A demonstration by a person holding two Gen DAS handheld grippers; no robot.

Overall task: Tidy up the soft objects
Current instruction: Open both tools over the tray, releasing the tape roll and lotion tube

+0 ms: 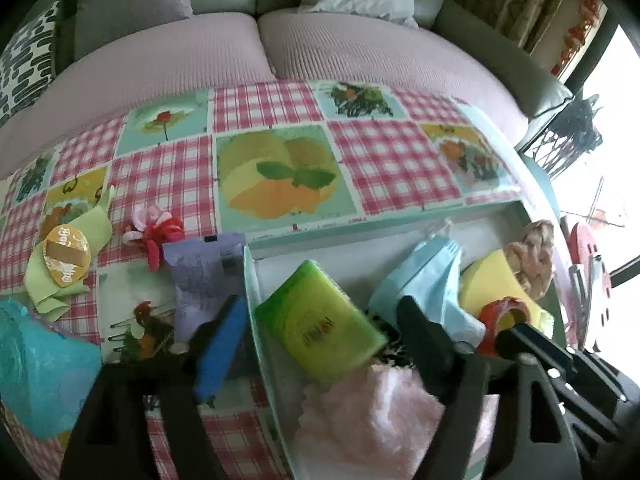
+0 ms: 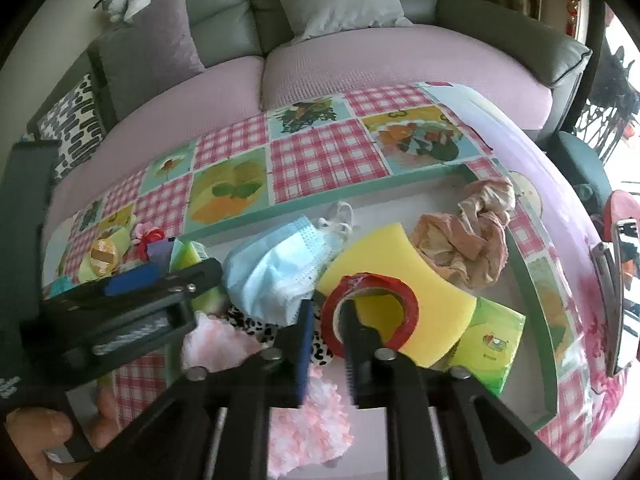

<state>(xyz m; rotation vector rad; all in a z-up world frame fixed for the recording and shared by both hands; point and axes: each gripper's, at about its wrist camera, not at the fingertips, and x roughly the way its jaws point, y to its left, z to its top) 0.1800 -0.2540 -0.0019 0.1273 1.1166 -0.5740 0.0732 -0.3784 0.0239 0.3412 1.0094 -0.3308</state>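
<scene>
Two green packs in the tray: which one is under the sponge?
The right green pack: the yellow sponge overlaps its corner. The left green pack lies uncovered by the tray wall.

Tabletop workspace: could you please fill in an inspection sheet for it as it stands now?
Surface: checked patchwork cloth over the table; white tray on it.
Job's things: in the tray, green pack, blue face mask, yellow sponge, crumpled pink cloth, pink fluffy item.
Clutter: red tape roll in the tray; purple tube, green cloth and red flower outside it.
Grippers: left gripper open above the green pack; right gripper open, astride the tape roll's wall.
Cables: nothing seen.
Surroundings: sofa with cushions behind the table.
</scene>
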